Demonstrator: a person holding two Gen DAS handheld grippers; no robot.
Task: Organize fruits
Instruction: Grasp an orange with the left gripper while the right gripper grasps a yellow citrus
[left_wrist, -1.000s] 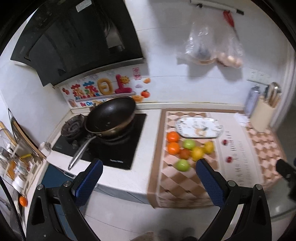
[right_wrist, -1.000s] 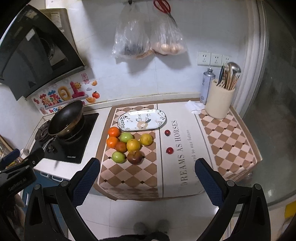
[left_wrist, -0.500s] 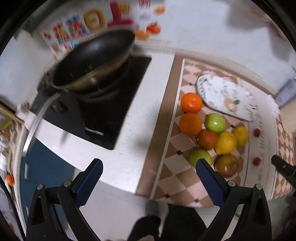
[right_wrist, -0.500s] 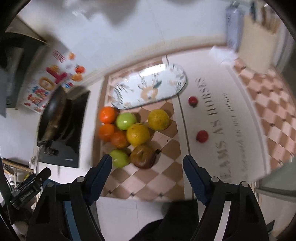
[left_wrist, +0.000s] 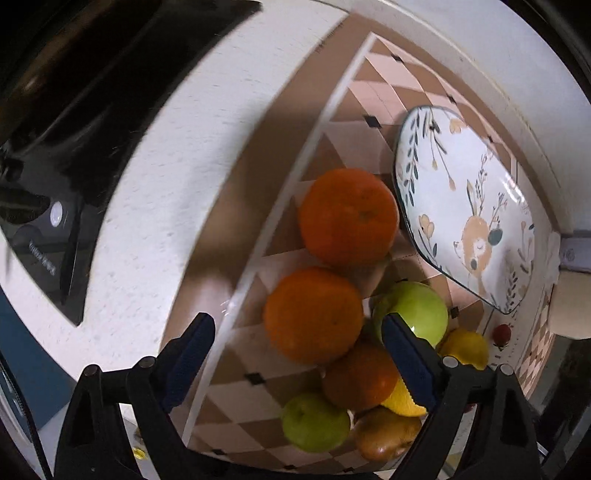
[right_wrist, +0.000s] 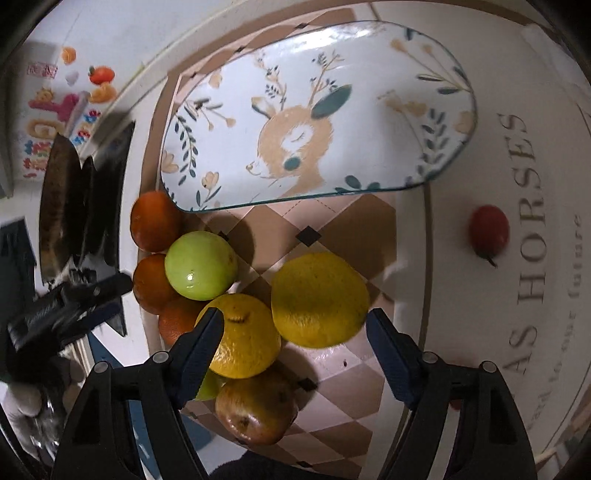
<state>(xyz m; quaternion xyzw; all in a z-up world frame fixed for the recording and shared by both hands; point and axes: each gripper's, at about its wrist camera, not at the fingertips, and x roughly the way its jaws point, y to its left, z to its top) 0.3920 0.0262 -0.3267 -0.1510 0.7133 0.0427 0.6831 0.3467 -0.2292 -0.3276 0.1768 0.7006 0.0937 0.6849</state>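
Your left gripper (left_wrist: 297, 334) points down over the fruit pile, jaws apart and closing, with an orange (left_wrist: 313, 314) framed between them but no pad touching it. Your right gripper (right_wrist: 293, 328) has its jaws apart too, two yellow citrus fruits between and just past the tips: one (right_wrist: 245, 338) by the left finger, one (right_wrist: 319, 299) nearer the right; contact can't be told. Nearest you on the checkered mat (right_wrist: 347, 229) lies a brown pear (right_wrist: 256, 408), then the yellows, a green apple (right_wrist: 201, 271) and more oranges (right_wrist: 153, 221) clustered touching. Beyond them is the empty deer-print plate (right_wrist: 317, 122). A small red fruit (right_wrist: 488, 230) sits apart to the right. A dark pan (right_wrist: 59, 206) is at far left.
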